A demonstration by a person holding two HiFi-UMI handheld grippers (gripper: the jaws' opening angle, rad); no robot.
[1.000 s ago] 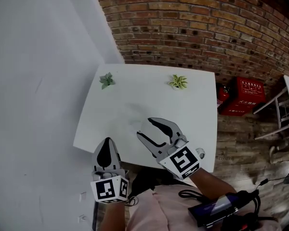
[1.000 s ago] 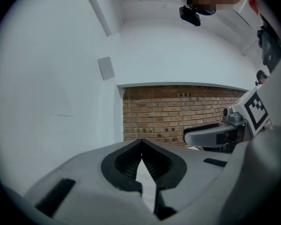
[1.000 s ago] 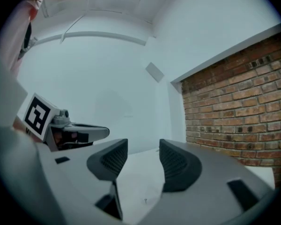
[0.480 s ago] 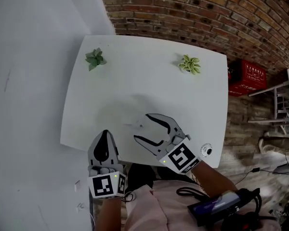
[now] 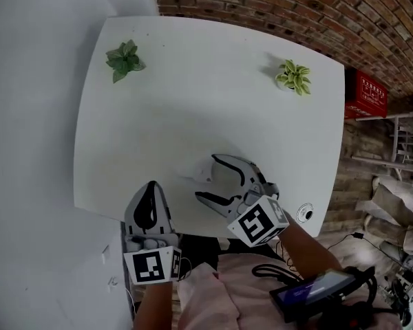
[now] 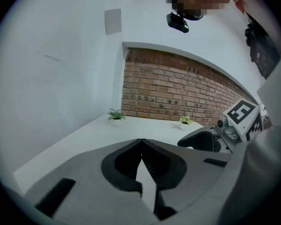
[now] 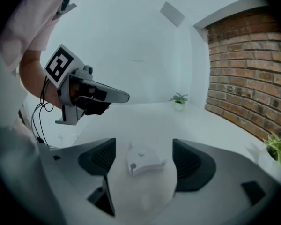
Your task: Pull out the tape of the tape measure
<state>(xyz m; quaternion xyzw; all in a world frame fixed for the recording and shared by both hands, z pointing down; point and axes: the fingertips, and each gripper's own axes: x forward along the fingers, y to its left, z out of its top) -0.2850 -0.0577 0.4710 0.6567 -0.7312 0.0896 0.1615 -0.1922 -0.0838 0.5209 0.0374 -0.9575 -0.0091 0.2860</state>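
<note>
The white tape measure (image 7: pixel 144 160) lies flat on the white table (image 5: pixel 124 115), near the edge closest to the person. The right gripper (image 5: pixel 208 179) is low over that spot, and its jaws have just been opening. They now stand wide apart, one on each side of the tape measure. In the right gripper view there is a clear gap between each pad and the casing, so the tape measure sits between the jaws without being held.

The left gripper (image 5: pixel 151 191) is just to the left, over the table's near edge and apart from the tape measure. Its jaws are pressed together with nothing between them.

Two small potted plants stand at the far side, a green one (image 5: pixel 124 59) at the left and a yellow-green one (image 5: pixel 294 75) at the right.
</note>
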